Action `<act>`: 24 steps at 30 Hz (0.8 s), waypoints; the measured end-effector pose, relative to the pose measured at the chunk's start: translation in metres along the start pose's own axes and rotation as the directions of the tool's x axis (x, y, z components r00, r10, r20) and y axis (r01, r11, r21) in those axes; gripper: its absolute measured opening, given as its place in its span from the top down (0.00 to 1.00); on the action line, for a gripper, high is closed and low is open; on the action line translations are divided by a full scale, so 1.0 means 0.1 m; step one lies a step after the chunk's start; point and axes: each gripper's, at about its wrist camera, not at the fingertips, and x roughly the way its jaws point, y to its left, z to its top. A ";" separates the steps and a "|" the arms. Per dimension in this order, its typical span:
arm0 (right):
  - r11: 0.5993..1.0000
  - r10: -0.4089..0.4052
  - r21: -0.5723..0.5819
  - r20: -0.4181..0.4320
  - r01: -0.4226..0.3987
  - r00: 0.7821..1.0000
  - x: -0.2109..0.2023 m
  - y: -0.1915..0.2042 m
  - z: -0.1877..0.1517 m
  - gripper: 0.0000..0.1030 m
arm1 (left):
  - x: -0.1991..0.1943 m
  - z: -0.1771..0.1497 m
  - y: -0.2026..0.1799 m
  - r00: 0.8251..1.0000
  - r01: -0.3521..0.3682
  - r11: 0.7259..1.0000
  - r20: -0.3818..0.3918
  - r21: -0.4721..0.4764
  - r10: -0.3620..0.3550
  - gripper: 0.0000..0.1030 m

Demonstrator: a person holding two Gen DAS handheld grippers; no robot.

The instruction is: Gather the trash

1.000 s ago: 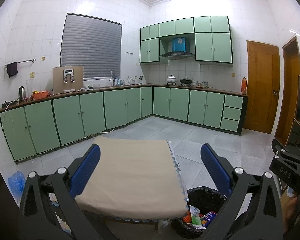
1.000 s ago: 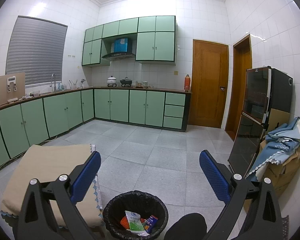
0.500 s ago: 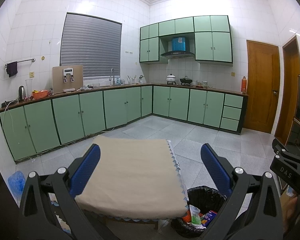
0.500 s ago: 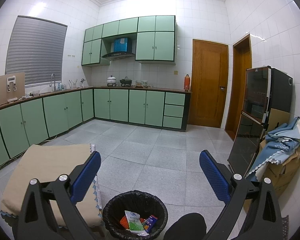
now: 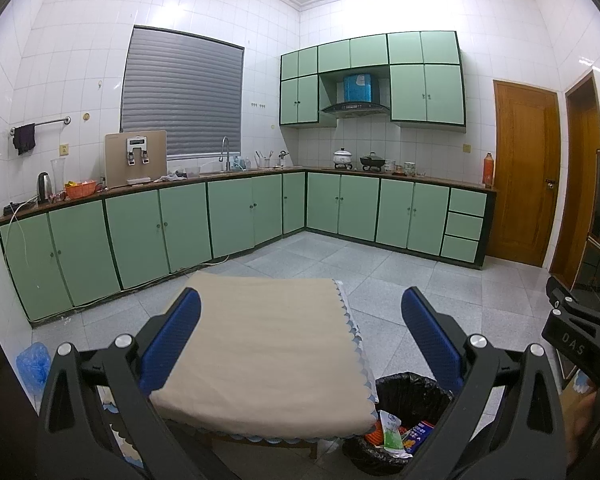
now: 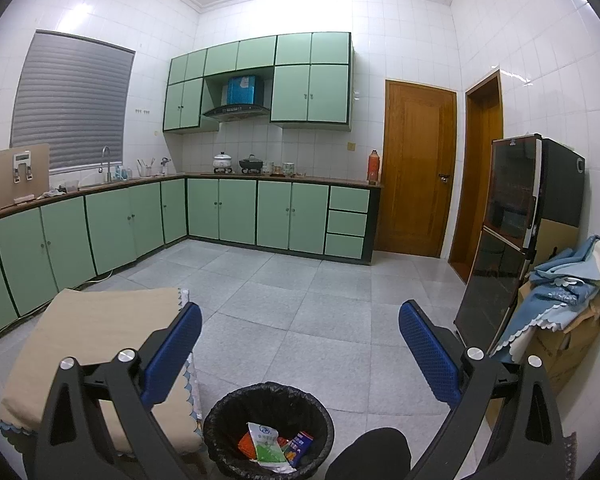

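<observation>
Beside the cloth-covered surface (image 5: 268, 352) we hold both claws spread and empty: left claw (image 5: 300, 344) over the cloth, right claw (image 6: 300, 348) above the floor. Bin (image 6: 268, 428) on the floor holds trash (image 6: 270, 446), touching neither claw.

A round bin lined with a crinkled black plastic bag (image 6: 268, 432) stands upright on the grey tiled floor, just beside the corner of the low tabletop draped in a beige cloth with a scalloped blue edge (image 5: 268, 344). Its mouth is open and the liner folds over the rim. Inside lies the collected trash: a white and green crumpled pouch (image 6: 266, 446) on top, leaning towards the front, an orange wrapper (image 6: 246, 442) tucked to its left, and a small blue and red packet (image 6: 302, 440) to its right. The cloth itself lies flat and bare
</observation>
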 end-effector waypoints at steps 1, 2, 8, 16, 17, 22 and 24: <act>1.000 0.000 0.000 0.000 0.000 1.000 0.00 0.00 0.00 0.06 | 0.00 0.00 -0.01 1.000 -0.001 1.000 -0.001 -0.001 0.001 0.05; 1.000 0.001 0.000 0.000 -0.001 1.000 0.00 -0.01 0.01 0.06 | 0.00 0.00 -0.01 1.000 -0.001 1.000 -0.001 -0.001 0.001 0.06; 1.000 0.000 -0.002 0.002 0.000 1.000 0.00 -0.01 0.02 0.06 | 0.01 0.00 0.00 1.000 -0.001 1.000 -0.001 -0.001 0.001 0.06; 1.000 0.000 -0.003 0.005 0.000 1.000 0.01 -0.03 0.04 0.06 | 0.01 0.00 0.00 1.000 -0.001 1.000 -0.001 0.000 0.001 0.06; 1.000 0.000 -0.003 0.006 0.000 1.000 0.01 -0.03 0.04 0.06 | 0.01 0.00 0.00 1.000 -0.002 1.000 0.000 0.000 0.002 0.06; 1.000 0.001 -0.005 0.007 -0.001 1.000 0.02 -0.05 0.06 0.06 | 0.01 0.00 0.00 1.000 -0.001 1.000 -0.002 -0.001 0.001 0.05; 1.000 0.001 -0.005 0.006 -0.001 1.000 0.02 -0.05 0.06 0.06 | 0.01 0.00 0.01 1.000 -0.001 1.000 -0.002 -0.001 0.001 0.05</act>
